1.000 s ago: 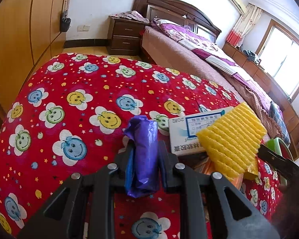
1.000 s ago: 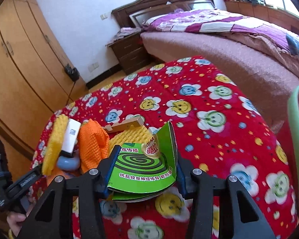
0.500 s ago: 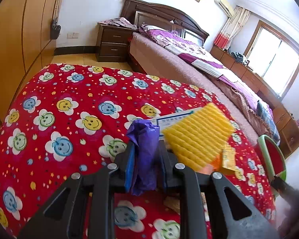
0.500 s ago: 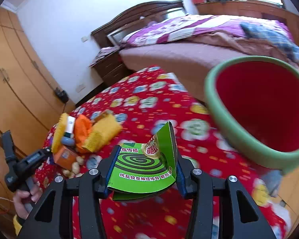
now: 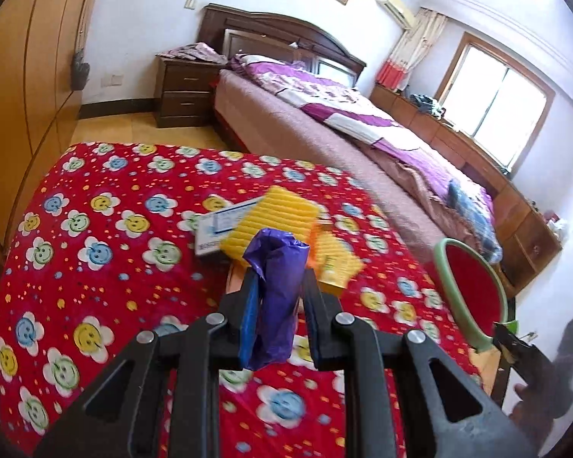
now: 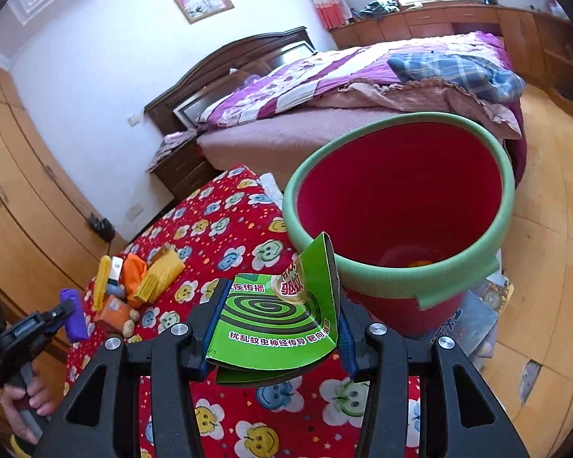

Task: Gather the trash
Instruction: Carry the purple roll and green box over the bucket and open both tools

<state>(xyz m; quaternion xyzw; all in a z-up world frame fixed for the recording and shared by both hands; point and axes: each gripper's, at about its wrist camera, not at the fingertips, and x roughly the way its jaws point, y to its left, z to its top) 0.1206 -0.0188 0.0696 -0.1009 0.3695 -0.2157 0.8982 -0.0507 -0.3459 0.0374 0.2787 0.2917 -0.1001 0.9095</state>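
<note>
Left gripper (image 5: 277,286) tilted down clamping purple bag (image 5: 275,297), right gripper (image 6: 277,324) angled down pinching green carton (image 6: 275,316) beside bucket (image 6: 397,267)

green box (image 6: 279,324), "扰乱蚊虫神经传导"

Counted: two tools, left (image 5: 277,286) and right (image 6: 277,322); one red bucket (image 6: 397,191); one purple bag (image 5: 275,297); one green carton (image 6: 279,320); one white box (image 5: 219,229); one bed (image 5: 324,122).
</note>
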